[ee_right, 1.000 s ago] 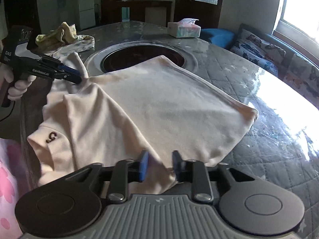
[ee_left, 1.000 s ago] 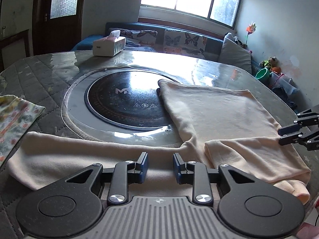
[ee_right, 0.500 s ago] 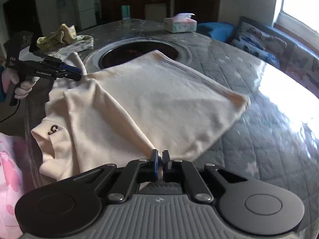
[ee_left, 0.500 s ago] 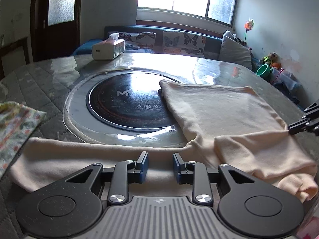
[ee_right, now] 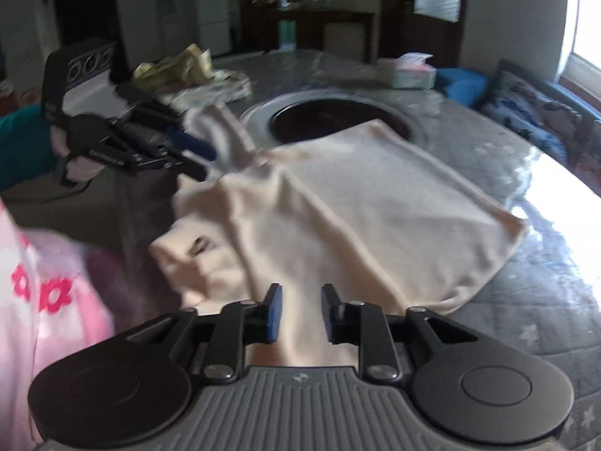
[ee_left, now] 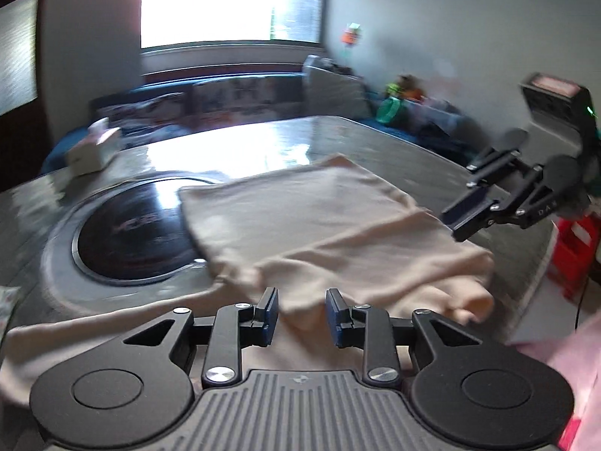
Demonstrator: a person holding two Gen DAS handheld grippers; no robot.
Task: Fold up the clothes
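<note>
Fabric is the whole problem: the cream garment [ee_right: 360, 225] looks like a soft, light knit that will sag and crease wherever it is unsupported, so I judge it needs 2 holds on hems or corners rather than a pinch in the middle. It lies on the table [ee_right: 533, 300] with its far edge overlapping the round dark cooktop [ee_right: 311, 122] sunk in the tabletop. One side is already doubled over, and a long sleeve [ee_left: 94, 323] trails away from the cooktop along the near edge.

The left gripper [ee_left: 302, 317] hovers with its jaws apart over a folded edge, cloth visible between them but not pinched. The right gripper [ee_right: 298, 314] is likewise spread, with the hem lying between its fingers, unclamped. Motion blur softens both views, so fine contact is hard to judge.

Good places to grasp, in my estimate, are the sleeve cuff and the thick rolled edge nearest the person, where several layers give the pads something to bite.

Beyond the cooktop sits 1 tissue box [ee_right: 407, 71] with a tissue standing out of its slot. A yellow patterned cloth [ee_right: 188, 71] is heaped further along the table.
</note>
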